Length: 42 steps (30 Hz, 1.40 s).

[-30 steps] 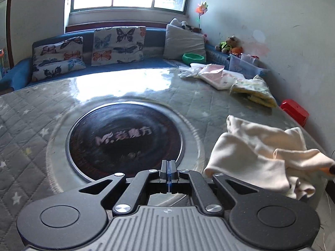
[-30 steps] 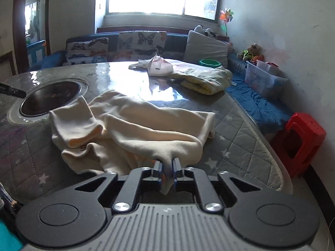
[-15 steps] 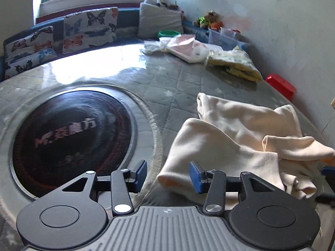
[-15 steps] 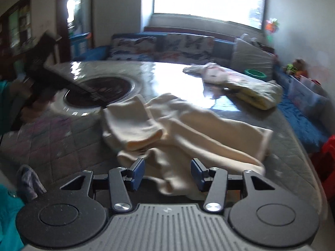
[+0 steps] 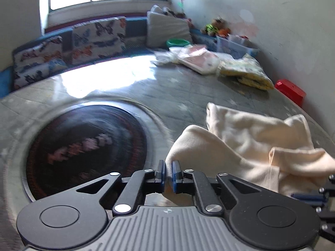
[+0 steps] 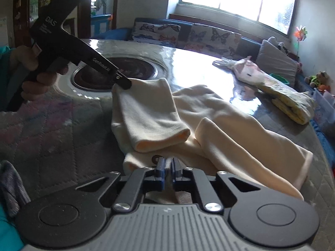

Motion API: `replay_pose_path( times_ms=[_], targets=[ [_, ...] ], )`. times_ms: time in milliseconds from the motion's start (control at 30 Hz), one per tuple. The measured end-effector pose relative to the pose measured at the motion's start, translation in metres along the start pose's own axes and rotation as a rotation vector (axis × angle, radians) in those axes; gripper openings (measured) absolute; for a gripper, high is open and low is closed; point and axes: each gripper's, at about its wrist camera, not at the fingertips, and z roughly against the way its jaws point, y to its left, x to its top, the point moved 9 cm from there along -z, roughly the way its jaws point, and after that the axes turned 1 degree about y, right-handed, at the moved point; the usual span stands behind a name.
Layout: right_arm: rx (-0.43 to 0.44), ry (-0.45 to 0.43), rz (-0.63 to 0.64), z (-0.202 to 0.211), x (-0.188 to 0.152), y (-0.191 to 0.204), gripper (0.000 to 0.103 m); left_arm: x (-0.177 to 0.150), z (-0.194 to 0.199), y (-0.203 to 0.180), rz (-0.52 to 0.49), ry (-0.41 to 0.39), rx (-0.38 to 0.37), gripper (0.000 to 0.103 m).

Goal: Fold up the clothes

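Two grippers: both mine, both pinched on the same cream garment [image 6: 219,125].
L gripper [image 5: 168,172]: fingers together w/ a cloth corner nipped between them; from the right wrist cam its tip [image 6: 123,83] grips the top corner of a folded sleeve.
R gripper [image 6: 167,170]: closed on the garment's near edge, cloth bunched between the blue pads.
Garment: crumpled on the table [image 6: 62,138], toward its near right edge; one sleeve doubled over the body, a long part trailing toward the right edge.
Round dark inset [image 5: 83,146]: middle of the table, just left of the garment; print blurred.
Far right edge: yellow folded cloth [image 5: 247,73] beside a pink item [image 5: 201,59], well apart from my garment.
L hand [image 6: 31,69]: wrapped round the handle.
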Motion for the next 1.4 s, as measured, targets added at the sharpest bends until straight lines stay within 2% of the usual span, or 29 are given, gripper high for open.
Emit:
replay_pose_path(
  times_ms=[100, 233, 400, 567, 667, 700, 767, 867, 933, 1000, 1100, 1200, 1300, 1400],
  targets=[
    [0.071, -0.018, 0.005, -0.004, 0.011, 0.017, 0.005, 0.001, 0.018, 0.03, 0.048, -0.033, 0.05, 0.007],
    [0.217, -0.034, 0.027, -0.016, 0.035, 0.055, 0.005, -0.012, 0.048, 0.079, 0.118, -0.053, 0.145, 0.007],
    [0.414, -0.024, 0.111, -0.023, 0.054, 0.118, 0.005, -0.056, 0.087, 0.141, 0.231, -0.031, 0.266, 0.007],
    [0.584, 0.024, 0.236, -0.019, 0.054, 0.174, 0.005, -0.104, 0.119, 0.183, 0.317, 0.019, 0.347, 0.008],
    [0.628, 0.038, 0.268, -0.012, 0.052, 0.188, 0.006, -0.121, 0.128, 0.196, 0.345, 0.048, 0.367, 0.019],
    [0.633, 0.036, 0.267, -0.009, 0.053, 0.187, 0.007, -0.117, 0.128, 0.195, 0.341, 0.04, 0.36, 0.022],
    [0.63, 0.018, 0.242, -0.003, 0.06, 0.181, 0.009, -0.108, 0.127, 0.193, 0.332, 0.025, 0.346, 0.025],
    [0.575, -0.023, 0.172, -0.002, 0.077, 0.161, 0.021, -0.094, 0.126, 0.191, 0.318, 0.001, 0.326, 0.041],
    [0.499, -0.046, 0.119, -0.005, 0.086, 0.138, 0.038, -0.085, 0.126, 0.189, 0.309, -0.015, 0.312, 0.044],
    [0.395, -0.064, 0.033, -0.013, 0.095, 0.103, 0.042, -0.076, 0.126, 0.187, 0.3, -0.03, 0.298, 0.051],
    [0.244, -0.071, -0.1, -0.034, 0.103, 0.05, 0.055, -0.066, 0.111, 0.183, 0.29, -0.026, 0.268, 0.061],
    [0.142, -0.061, -0.205, -0.056, 0.104, 0.005, 0.055, -0.058, 0.09, 0.177, 0.281, -0.006, 0.235, 0.064],
    [0.127, -0.031, -0.309, -0.076, 0.097, -0.024, 0.056, -0.05, 0.069, 0.171, 0.273, 0.013, 0.201, 0.071],
    [0.14, -0.01, -0.359, -0.089, 0.091, -0.039, 0.056, -0.042, 0.047, 0.165, 0.265, 0.033, 0.168, 0.072]
  ],
)
